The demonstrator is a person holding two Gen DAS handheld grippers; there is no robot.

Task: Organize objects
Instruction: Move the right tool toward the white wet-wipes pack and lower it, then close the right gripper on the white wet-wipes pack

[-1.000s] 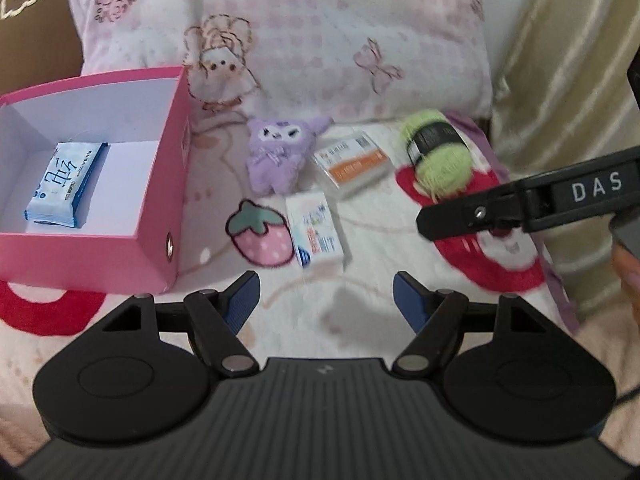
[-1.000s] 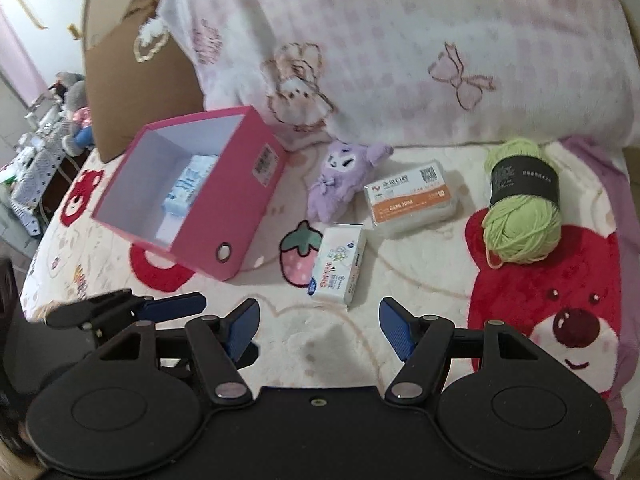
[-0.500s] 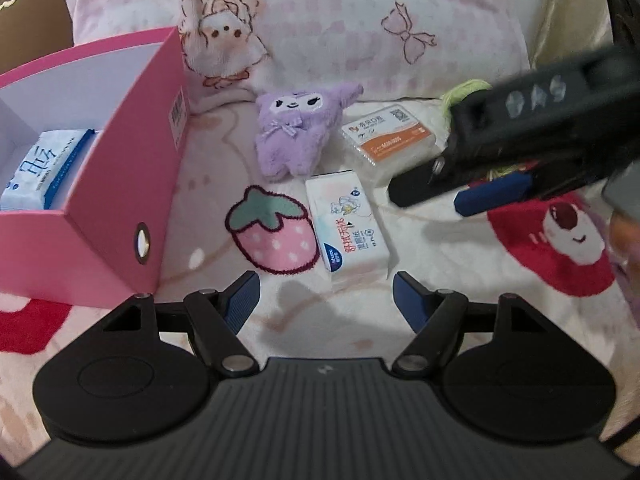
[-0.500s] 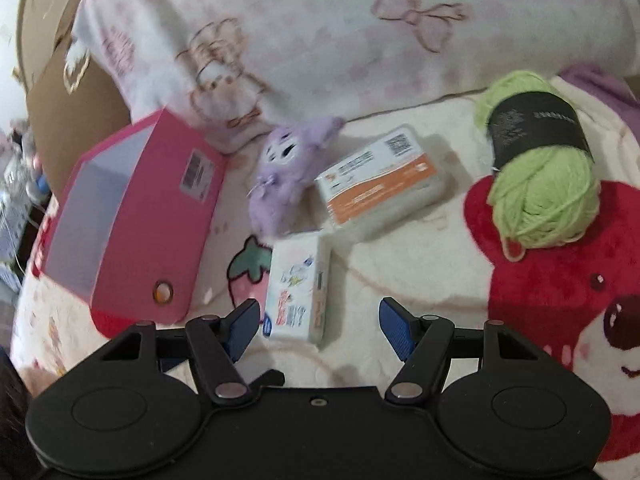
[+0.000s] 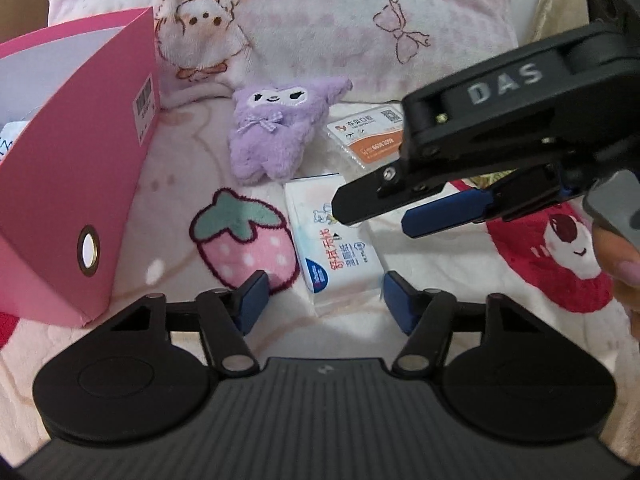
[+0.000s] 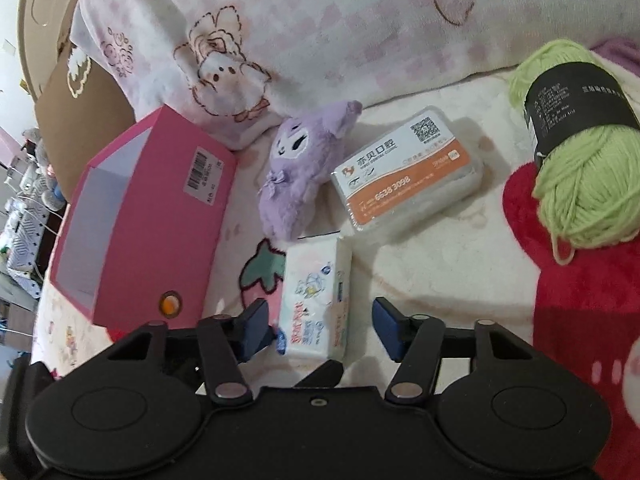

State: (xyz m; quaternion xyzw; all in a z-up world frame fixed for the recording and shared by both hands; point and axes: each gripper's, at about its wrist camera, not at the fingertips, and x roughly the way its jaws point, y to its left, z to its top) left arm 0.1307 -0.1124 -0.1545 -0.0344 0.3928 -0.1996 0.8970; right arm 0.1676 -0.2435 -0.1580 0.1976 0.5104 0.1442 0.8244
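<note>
Left wrist view: a white tissue pack [image 5: 336, 240] with blue and red print lies flat on the bed's plush blanket [image 5: 440, 272], just right of a strawberry pattern [image 5: 244, 236] woven into it. Its near end sits between the blue pads of the left gripper [image 5: 323, 300], whose jaws stand wide apart with the pads clear of the pack. Behind the pack a purple plush toy [image 5: 280, 128] lies on its back, touching the pack's far corner, and beside it is a clear case with an orange and white label [image 5: 368, 136]. A pink open box [image 5: 76, 184] stands toward the bed's left edge. The right gripper [image 5: 376, 210] reaches in from the right, above the pack's far end, its fingers parted. A pink checked pillow [image 5: 320, 20] lies along the bed's far edge.

Right wrist view: the tissue pack [image 6: 316, 296] lies lengthwise on the blanket [image 6: 440, 280], its near end between the pads of the right gripper [image 6: 320, 324], which is opened wide; the left pad is close to the pack's side, the right pad well clear. The plush toy [image 6: 296, 184] touches the pack's far end, and the labelled case [image 6: 408, 172] lies just right of the toy. A green yarn ball [image 6: 580, 160] with a black band rests near the bed's right edge. The pink box [image 6: 148, 216] stands to the left, its open top facing left, with the pillow [image 6: 340, 32] behind.
</note>
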